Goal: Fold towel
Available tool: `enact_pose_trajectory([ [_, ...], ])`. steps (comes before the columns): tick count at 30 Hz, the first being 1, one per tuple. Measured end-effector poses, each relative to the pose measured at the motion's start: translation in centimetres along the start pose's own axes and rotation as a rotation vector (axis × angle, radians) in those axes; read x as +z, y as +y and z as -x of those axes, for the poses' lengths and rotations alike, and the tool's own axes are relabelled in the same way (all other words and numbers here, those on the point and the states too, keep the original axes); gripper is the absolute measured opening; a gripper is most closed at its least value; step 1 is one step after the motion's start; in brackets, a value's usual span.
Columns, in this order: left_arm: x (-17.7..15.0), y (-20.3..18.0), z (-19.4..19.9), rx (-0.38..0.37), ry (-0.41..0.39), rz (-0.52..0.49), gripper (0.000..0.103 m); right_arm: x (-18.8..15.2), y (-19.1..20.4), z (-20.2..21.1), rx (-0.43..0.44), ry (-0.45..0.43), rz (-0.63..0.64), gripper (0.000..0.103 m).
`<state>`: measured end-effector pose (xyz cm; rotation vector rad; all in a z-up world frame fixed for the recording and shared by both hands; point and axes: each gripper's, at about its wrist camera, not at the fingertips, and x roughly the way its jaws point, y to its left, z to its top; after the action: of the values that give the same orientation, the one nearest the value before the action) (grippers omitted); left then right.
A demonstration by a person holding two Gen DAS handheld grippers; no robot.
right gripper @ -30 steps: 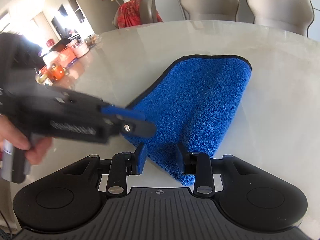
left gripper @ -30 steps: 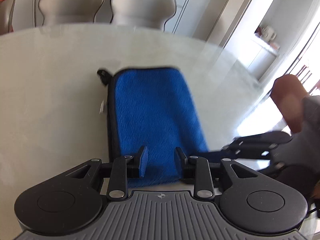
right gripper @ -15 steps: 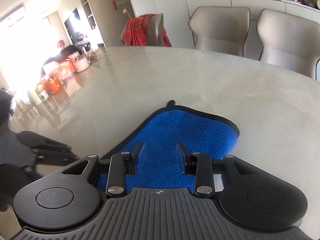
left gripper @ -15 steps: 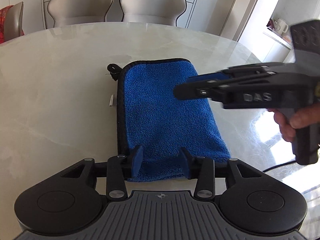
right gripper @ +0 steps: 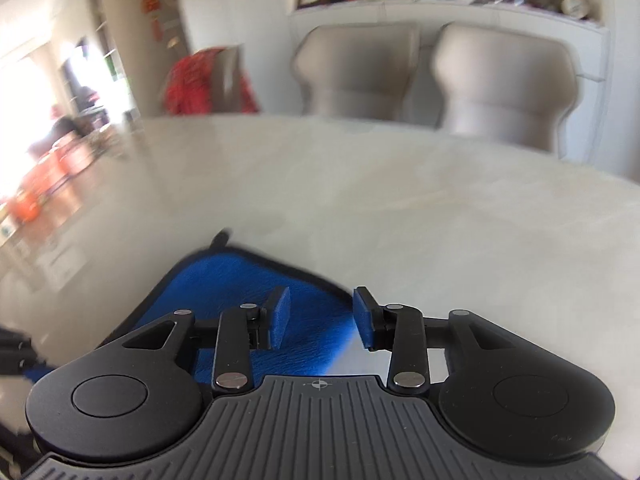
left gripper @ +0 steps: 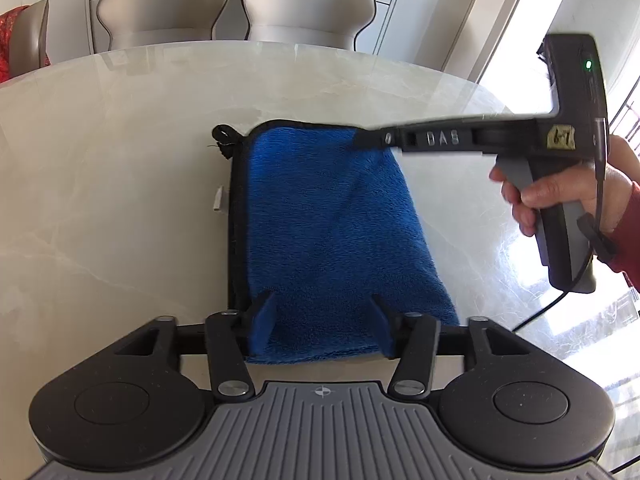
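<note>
A: Pale marble table (left gripper: 120,160) in a bright dining room. Whereabouts of the towel (left gripper: 332,232)?

B: Flat on the table, centre of the left wrist view, folded into a long blue strip with a dark hem along its left and far edges. Lower left of the right wrist view too, blurred.

A: Anything attached?

B: Black loop (left gripper: 224,140) at the far left corner, small white label (left gripper: 218,202) poking out on the left side.

A: Left gripper (left gripper: 322,314)?

B: Over the near end of the towel. Jaws just been opening, now spread wide, the near edge between them, pads not pressing it. Released.

A: Right gripper (right gripper: 322,306)?

B: Reaching in from the right of the left wrist view, held by a hand (left gripper: 560,196), tip over the far right corner of the towel; touching or not, cannot tell. Jaws parted, nothing clamped.

A: Beyond?

B: Two beige chairs (left gripper: 164,4) at the far side of the table, red cloth (left gripper: 20,40) at upper left.
</note>
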<state>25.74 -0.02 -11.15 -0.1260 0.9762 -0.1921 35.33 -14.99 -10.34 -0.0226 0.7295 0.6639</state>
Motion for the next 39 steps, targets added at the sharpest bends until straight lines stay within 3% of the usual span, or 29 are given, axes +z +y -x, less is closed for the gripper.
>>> enact_pose_trajectory([
  [7, 0.0, -1.5, 1.5, 0.042, -0.021, -0.016, 0.076, -2.6, 1.6, 5.3, -0.036, -0.051, -0.031, 0.056],
  [15, -0.6, -2.5, 4.9, 0.085, -0.068, -0.015, 0.081, -6.9, 3.7, 11.1, -0.095, -0.025, -0.13, 0.062],
  [19, -1.5, -2.4, 7.1, 0.091, -0.105, 0.035, 0.081, -8.5, 5.0, 13.7, -0.085, -0.023, -0.156, 0.069],
  [22, -2.0, -2.2, 8.2, 0.09, -0.105, 0.064, 0.087, -9.3, 6.5, 15.4, -0.093, -0.017, -0.146, 0.069],
  [27, -3.3, -2.8, 10.2, 0.171, -0.12, 0.038, 0.09, -9.7, 8.0, 17.6, -0.128, -0.024, -0.145, 0.075],
  [29, -3.8, -3.1, 10.9, 0.207, -0.13, 0.025, 0.091, -9.7, 8.6, 18.3, -0.153, -0.023, -0.144, 0.083],
  [39, -6.1, -2.0, 13.8, 0.197, -0.155, 0.106, 0.093, -9.5, 11.8, 20.2, -0.296, 0.029, -0.136, 0.102],
])
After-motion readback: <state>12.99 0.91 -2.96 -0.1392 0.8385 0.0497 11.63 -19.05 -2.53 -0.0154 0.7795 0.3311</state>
